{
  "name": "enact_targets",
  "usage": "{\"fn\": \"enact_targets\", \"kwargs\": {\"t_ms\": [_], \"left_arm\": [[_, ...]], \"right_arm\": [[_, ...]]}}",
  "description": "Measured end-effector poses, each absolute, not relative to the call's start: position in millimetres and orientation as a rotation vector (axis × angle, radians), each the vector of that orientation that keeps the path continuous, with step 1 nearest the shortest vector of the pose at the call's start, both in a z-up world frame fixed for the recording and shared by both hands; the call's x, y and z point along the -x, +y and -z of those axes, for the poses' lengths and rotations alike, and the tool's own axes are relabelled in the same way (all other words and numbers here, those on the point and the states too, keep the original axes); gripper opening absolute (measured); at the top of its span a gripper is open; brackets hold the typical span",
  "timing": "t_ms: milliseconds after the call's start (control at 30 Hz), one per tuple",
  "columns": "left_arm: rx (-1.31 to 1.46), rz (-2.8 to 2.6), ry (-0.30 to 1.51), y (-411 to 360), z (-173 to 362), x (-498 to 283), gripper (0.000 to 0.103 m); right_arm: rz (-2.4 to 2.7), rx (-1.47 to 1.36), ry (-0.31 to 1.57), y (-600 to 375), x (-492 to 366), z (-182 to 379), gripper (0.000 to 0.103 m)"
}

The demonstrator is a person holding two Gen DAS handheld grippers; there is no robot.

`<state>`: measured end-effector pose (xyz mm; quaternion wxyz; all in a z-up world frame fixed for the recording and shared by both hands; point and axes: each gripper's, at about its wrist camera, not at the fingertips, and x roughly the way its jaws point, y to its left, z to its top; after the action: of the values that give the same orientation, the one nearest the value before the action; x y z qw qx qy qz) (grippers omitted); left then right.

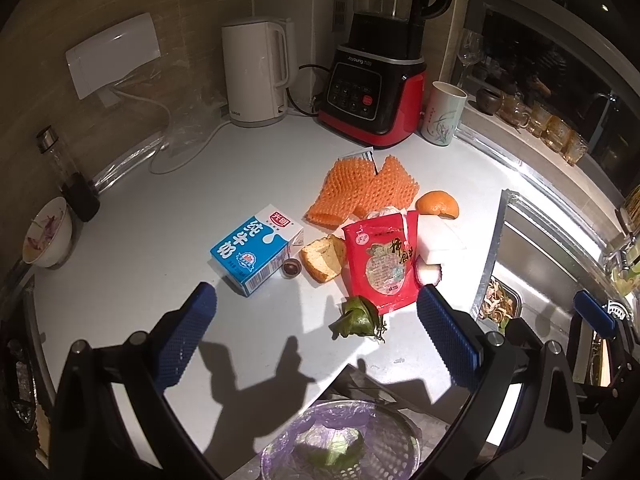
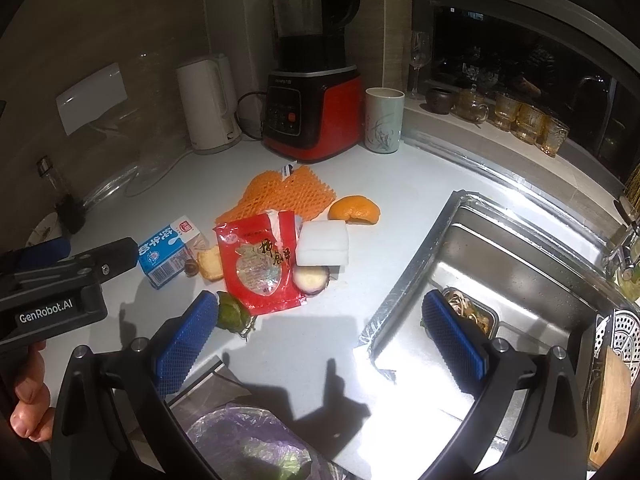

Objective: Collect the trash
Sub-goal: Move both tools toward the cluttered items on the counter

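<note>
Trash lies in a cluster on the white counter (image 1: pixel 160 216): a blue milk carton (image 1: pixel 256 250), a bread piece (image 1: pixel 322 258), a red snack packet (image 1: pixel 384 260), orange foam netting (image 1: pixel 360 190), an orange peel (image 1: pixel 438 204), a white foam block (image 2: pixel 324 244), a cut fruit slice (image 2: pixel 311 278) and a green leaf wad (image 1: pixel 358 318). My left gripper (image 1: pixel 316 340) is open and empty, just above the leaf wad. My right gripper (image 2: pixel 320 336) is open and empty, over the counter edge beside the sink. A bin lined with a purple bag (image 1: pixel 340 440) sits below the counter.
A white kettle (image 1: pixel 256 72), a red blender (image 1: pixel 372 92) and a cup (image 1: pixel 442 114) stand at the back. A steel sink (image 2: pixel 520 264) holding a food tray (image 2: pixel 474 310) is to the right. A bowl (image 1: pixel 46 232) and a bottle (image 1: pixel 66 172) stand at the left.
</note>
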<state>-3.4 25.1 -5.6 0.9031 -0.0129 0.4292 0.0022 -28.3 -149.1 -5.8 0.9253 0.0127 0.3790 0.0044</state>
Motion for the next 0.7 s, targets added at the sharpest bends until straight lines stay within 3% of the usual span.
{"fn": "enact_targets", "kwargs": {"t_ms": [700], "left_arm": [[0.030, 0.007, 0.892, 30.0, 5.0, -2.9, 0.096]], "right_arm": [[0.030, 0.007, 0.787, -151.3, 24.9, 10.1, 0.101]]}}
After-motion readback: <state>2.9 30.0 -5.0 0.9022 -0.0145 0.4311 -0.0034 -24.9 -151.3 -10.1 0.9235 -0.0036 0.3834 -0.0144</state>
